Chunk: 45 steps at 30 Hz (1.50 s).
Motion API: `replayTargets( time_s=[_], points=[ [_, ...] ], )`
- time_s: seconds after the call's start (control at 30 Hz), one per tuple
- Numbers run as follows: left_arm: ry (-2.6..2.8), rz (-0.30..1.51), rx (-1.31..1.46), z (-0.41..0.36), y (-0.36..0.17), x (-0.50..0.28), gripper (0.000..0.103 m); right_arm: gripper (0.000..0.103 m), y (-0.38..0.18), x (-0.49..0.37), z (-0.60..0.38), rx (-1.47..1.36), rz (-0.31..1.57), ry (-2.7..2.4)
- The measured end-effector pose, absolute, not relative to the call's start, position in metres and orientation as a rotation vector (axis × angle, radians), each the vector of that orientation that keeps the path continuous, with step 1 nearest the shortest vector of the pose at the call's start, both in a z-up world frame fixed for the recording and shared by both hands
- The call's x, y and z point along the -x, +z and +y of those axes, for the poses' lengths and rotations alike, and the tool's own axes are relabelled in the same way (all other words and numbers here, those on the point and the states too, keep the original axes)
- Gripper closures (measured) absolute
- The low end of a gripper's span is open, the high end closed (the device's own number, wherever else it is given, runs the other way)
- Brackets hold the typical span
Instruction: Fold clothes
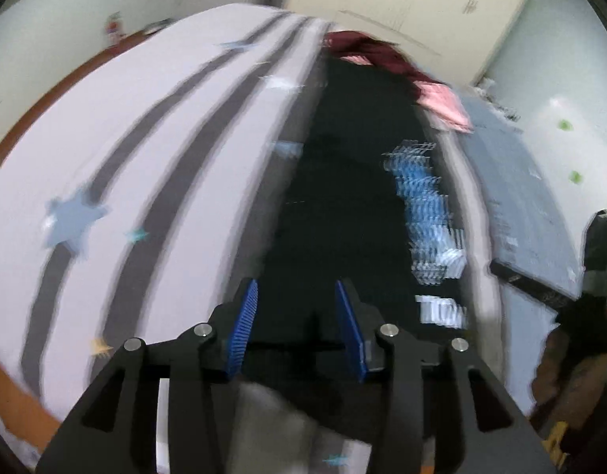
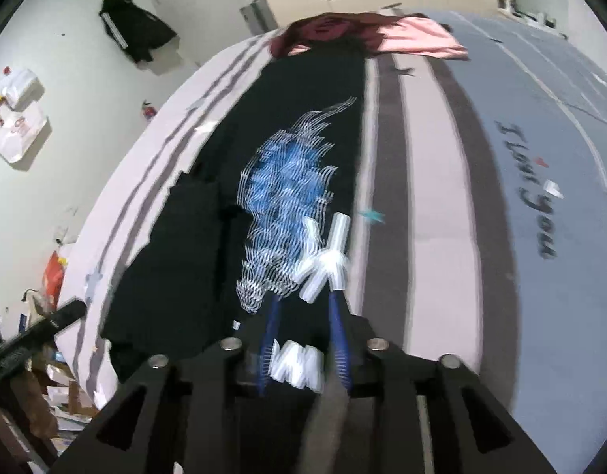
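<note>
One black T-shirt (image 2: pixel 295 126) with a blue-and-white print is seen laid lengthwise on a bed (image 2: pixel 441 205) covered by a pale sheet with grey stripes and small stars. Two more garments, one maroon (image 2: pixel 335 25) and one pink (image 2: pixel 425 39), are piled at the far end of the shirt. One dark garment (image 2: pixel 133 31) is seen lying on the floor beyond the bed.

Two grippers are counted. The left hand-held gripper (image 1: pixel 296 296) is held wide open over the shirt's near edge, nothing between its blue pads. The right hand-held gripper (image 2: pixel 303 308) is nearly closed, with the shirt's printed hem pinched between its pads. Both views are smeared by motion blur, so the print cannot be read.
</note>
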State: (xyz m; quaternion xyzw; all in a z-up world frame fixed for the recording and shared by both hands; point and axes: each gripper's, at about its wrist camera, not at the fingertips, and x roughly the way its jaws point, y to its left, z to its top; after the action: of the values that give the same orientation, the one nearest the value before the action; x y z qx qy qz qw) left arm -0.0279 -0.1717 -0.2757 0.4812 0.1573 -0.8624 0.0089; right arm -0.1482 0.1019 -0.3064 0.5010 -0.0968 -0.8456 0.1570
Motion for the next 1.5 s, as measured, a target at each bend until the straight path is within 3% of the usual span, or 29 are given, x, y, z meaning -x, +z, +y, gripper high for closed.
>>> replayTargets(
  time_s=[0.37,0.9,0.93,1.0,1.03,1.3,1.5],
  points=[
    [-2.659,0.563,-1.581,-0.193,-0.304,0.035,0.065,0.067,-0.346,0.222,0.037,-1.497,-0.297,-2.336],
    [-2.661,0.56,-1.675,-0.186,-0.328,0.042,0.065,0.065,-0.36,0.237,0.012,-1.484,-0.264,-2.311],
    [-2.661,0.553,-1.68,-0.184,-0.329,0.043,0.065,0.067,-0.359,0.237,0.009,-1.478,-0.24,-2.314],
    [-2.664,0.542,-1.696,-0.181,-0.33,0.042,0.065,0.084,-0.357,0.237,0.006,-1.468,-0.199,-2.324],
    [-2.666,0.539,-1.706,-0.179,-0.33,0.041,0.065,0.099,-0.356,0.237,0.008,-1.466,-0.193,-2.329],
    [-2.717,0.503,-1.737,-0.165,-0.316,0.031,0.065,0.099,-0.337,0.225,0.034,-1.424,-0.164,-2.366],
    [-2.707,0.544,-1.678,-0.175,-0.304,0.029,0.065,0.098,-0.354,0.237,0.047,-1.477,-0.192,-2.351]
  ],
)
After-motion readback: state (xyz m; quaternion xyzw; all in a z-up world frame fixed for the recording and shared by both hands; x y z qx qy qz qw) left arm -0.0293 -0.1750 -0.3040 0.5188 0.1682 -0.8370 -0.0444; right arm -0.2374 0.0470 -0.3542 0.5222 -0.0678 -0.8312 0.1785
